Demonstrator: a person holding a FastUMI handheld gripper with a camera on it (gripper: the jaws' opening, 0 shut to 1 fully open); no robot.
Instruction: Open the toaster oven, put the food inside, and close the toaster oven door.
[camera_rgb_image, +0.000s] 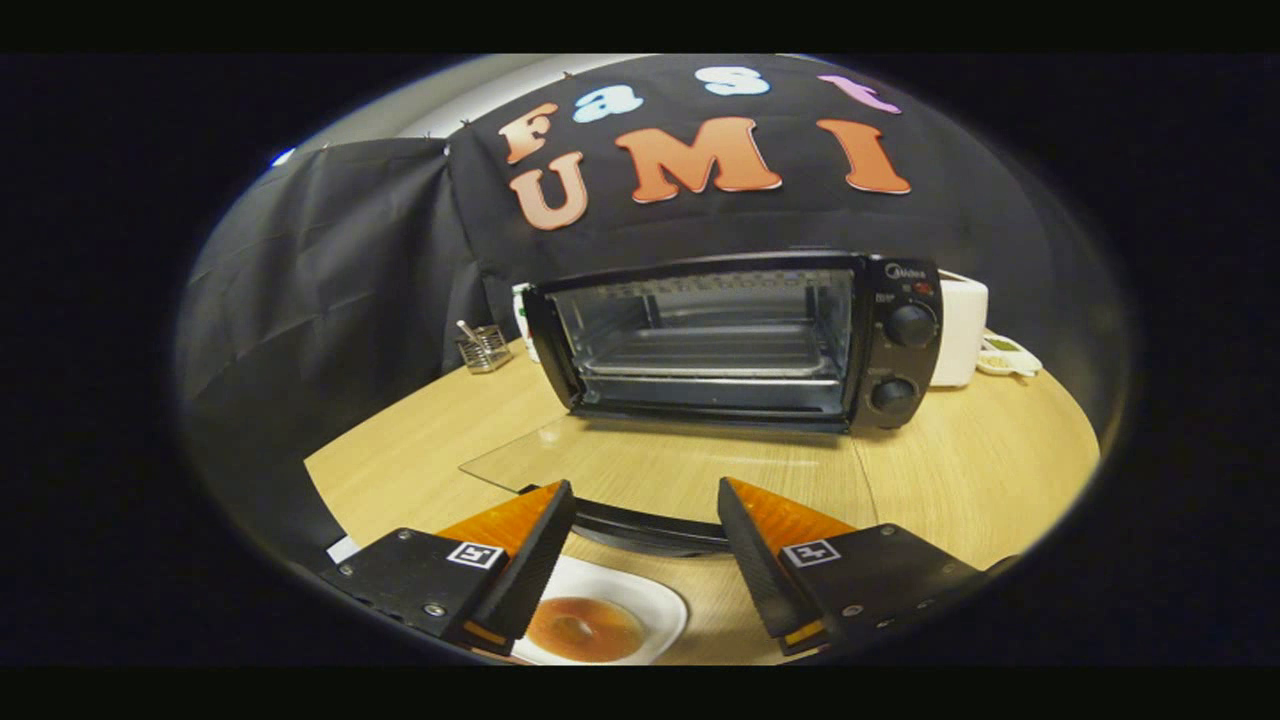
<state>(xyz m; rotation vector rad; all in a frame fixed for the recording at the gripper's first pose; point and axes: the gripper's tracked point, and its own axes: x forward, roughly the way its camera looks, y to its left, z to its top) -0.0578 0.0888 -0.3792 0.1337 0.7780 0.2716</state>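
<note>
We hold the gripper (647, 545) with its fingers apart and empty, just above the plate (655, 600) that carries the round food (585, 628), which sits on the near side of the toaster oven (735, 340), under the left finger. The oven door (660, 470) lies open and flat toward us, its long edge running crosswise, handle (645, 530) between the fingers. The food has no clear long axis; we judge it must travel forward over the door into the oven.

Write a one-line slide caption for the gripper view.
Open gripper hovers above a plated donut, facing the toaster oven whose glass door lies folded down on the wooden table.
</note>
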